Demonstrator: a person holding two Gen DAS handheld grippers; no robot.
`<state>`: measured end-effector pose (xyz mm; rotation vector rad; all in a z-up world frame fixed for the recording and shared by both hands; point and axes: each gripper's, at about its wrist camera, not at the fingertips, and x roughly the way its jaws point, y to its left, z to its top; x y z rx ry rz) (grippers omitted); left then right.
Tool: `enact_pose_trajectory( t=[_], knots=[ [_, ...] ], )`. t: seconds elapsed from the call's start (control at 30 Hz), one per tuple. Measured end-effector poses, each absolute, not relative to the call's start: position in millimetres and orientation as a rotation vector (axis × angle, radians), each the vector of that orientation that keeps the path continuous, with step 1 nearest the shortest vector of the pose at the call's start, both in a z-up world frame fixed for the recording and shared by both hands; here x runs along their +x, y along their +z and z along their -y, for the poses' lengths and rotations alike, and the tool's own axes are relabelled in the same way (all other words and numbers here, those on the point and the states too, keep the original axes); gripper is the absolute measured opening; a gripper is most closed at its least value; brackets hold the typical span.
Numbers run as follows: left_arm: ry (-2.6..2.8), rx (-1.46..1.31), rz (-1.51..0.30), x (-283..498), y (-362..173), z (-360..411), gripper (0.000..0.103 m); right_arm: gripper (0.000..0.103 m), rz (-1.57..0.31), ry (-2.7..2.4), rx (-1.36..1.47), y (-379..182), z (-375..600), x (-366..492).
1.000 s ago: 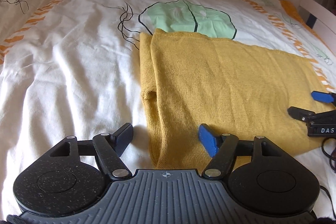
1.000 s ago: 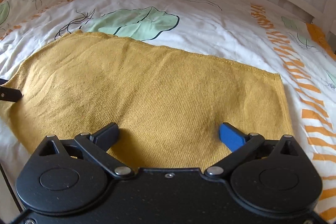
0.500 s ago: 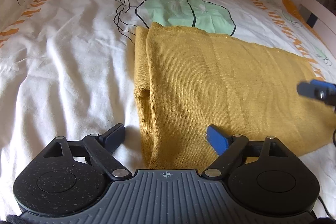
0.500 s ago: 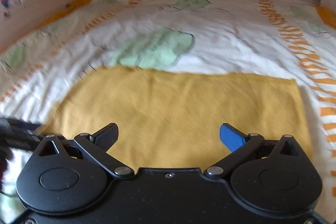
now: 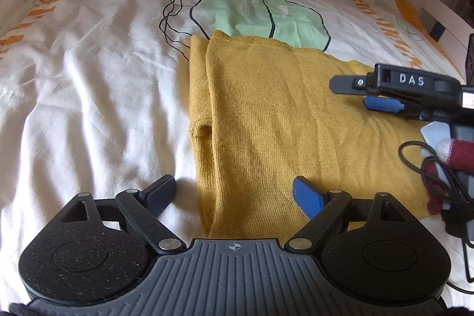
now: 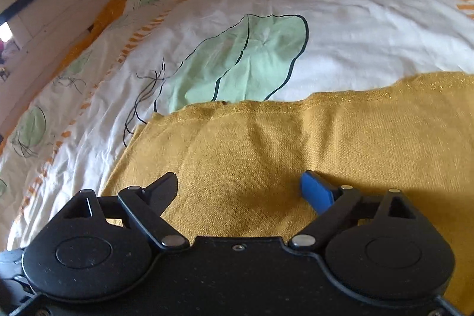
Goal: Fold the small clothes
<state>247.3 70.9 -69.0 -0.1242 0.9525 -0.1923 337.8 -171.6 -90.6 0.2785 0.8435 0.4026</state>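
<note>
Right at the bottom of the left wrist view, the left gripper [image 5: 234, 191] hangs with its jaws wide apart and nothing clamped. They straddle the near left corner of the mustard-yellow knit garment [image 5: 281, 120]: the black finger is over bare bedsheet [image 5: 89, 96], the blue one over the cloth. From there the garment runs up and to the right across the frame, its long axis slanting toward the right edge, with a folded-over double edge down its left side.

Further along, at the right of that view, the right gripper [image 5: 355, 94] reaches in above the garment's far portion. In its own view its jaws [image 6: 240, 188] are open but closing, with only flat knit lying below them and nothing pinched yet.

I'd judge the left hand the nearer one to that folded left end, and the right the nearer to the far long edge, which lies ahead of its fingers toward the green leaf print [image 6: 246, 61].
</note>
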Motion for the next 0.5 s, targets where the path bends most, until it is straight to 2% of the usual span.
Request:
enact_pose_trajectory(
  t=[0.3,0.5],
  knots=[
    [-0.097,-0.163,-0.845,238,-44,-91,0.085,0.093,-0.845,0.422,0.28,-78,169,305],
    [-0.094,-0.174,-0.857,241,-44,-96,0.085,0.095,-0.858,0.438,0.233,-82,160,266]
  ],
)
